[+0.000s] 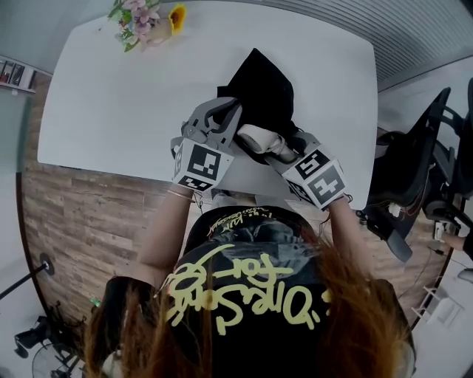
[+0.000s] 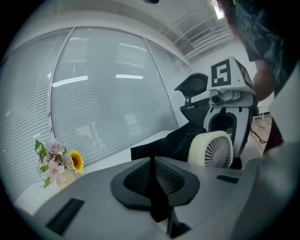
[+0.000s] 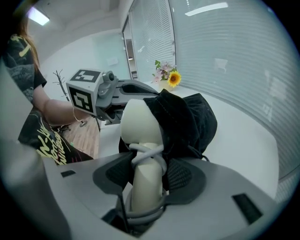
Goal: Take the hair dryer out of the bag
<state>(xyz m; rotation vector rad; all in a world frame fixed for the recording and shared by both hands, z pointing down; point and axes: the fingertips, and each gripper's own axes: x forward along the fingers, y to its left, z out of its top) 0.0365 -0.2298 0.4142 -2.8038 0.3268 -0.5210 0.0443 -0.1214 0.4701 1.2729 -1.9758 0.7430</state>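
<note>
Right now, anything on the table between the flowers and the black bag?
No. In the head view, only bare white table lies between the flowers and the black bag.

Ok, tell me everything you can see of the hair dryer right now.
The hair dryer is cream, smooth plastic by its look, with a rounded body and a finned round grille at its rear. A grey cord is wound around its handle. The right gripper is shut on that handle. Its front end sits inside the black bag, whose cloth drapes over the body, near the front edge of the white table.
</note>
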